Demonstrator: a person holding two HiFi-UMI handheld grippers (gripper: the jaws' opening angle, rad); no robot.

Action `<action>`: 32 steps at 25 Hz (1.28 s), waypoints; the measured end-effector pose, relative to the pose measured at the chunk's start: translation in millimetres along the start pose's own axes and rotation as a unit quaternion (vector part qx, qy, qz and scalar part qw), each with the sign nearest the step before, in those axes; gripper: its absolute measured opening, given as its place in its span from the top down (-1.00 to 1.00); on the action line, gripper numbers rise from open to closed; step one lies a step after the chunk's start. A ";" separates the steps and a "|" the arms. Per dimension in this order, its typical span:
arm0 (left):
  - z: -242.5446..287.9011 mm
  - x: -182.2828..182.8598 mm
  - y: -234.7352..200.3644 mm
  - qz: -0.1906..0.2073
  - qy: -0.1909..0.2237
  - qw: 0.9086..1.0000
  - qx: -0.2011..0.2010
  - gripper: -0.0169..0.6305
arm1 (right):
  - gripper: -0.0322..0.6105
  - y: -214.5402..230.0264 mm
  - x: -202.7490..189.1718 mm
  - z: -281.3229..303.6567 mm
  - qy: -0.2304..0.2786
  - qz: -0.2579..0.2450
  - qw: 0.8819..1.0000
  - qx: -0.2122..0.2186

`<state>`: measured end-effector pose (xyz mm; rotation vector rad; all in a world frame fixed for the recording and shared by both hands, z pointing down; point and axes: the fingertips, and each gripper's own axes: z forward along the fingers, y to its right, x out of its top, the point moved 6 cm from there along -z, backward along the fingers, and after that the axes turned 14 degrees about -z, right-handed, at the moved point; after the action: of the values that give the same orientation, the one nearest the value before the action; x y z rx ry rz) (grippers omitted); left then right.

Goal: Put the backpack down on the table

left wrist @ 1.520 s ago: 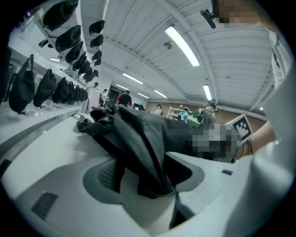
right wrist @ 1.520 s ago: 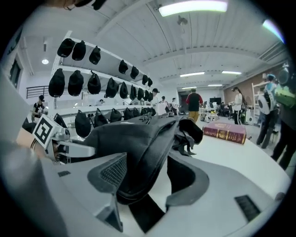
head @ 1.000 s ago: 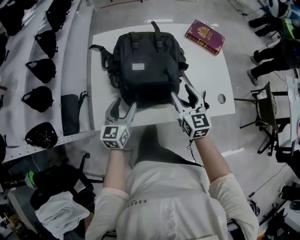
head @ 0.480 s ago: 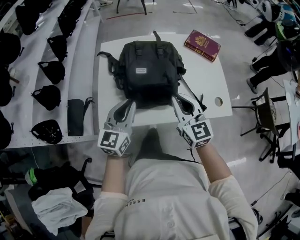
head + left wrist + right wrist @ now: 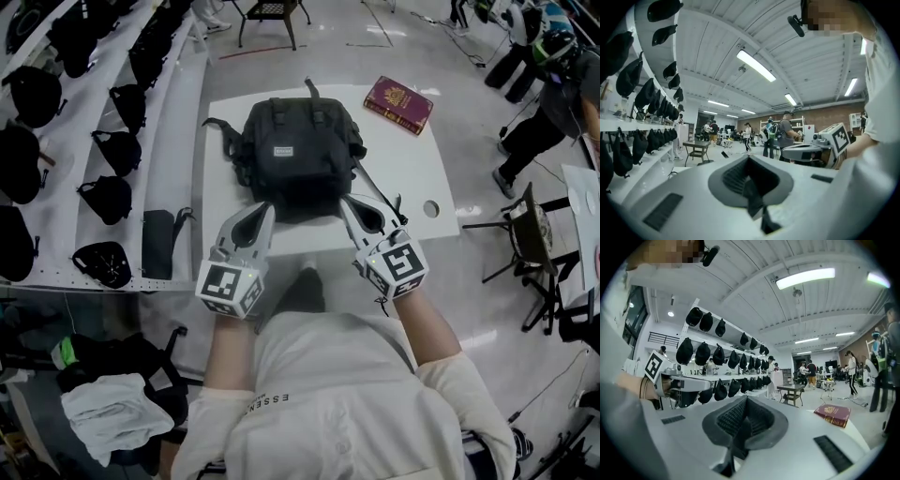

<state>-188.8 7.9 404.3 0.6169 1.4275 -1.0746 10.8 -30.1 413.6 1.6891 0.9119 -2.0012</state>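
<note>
The left gripper [image 5: 264,210] has its jaws pressed together; they have just been closing, and nothing lies between them. The right gripper [image 5: 346,201] is the same: jaws just closed, tips meeting, nothing caught in them. Each gripper view looks out level over the room rather than down at the bag. In the right gripper view a maroon booklet [image 5: 833,414] lies beyond the jaws to the right.

From the head view the two grippers sit side by side, with their tips lying over the near edge of the backpack [image 5: 298,155], the left at its near left corner, the right at its near right corner. The backpack lies flat on the white table [image 5: 412,159], about mid-table, front panel up, carry handle toward the far edge and a shoulder strap [image 5: 220,127] trailing off its left side. The maroon booklet is at the far right corner, well apart from the bag. To the left of the table stand white shelves [image 5: 178,112] with black bags.
</note>
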 end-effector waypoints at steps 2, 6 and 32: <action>0.1 3.3 2.8 0.010 0.001 1.000 -0.007 0.94 | 0.86 0.5 6.2 -1.7 0.008 -0.003 1.000 -0.003; -0.5 8.9 6.0 0.020 0.004 1.000 -0.014 0.94 | 0.86 1.5 13.3 -4.1 0.015 -0.010 1.000 -0.011; -11.7 19.7 -3.8 0.025 0.004 0.999 -0.023 0.94 | 0.86 -2.1 17.6 1.0 0.009 -0.006 1.000 -0.025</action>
<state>-201.0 12.2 385.0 0.6213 1.4321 -0.9981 5.0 -27.0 397.1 1.6817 0.9725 -1.9569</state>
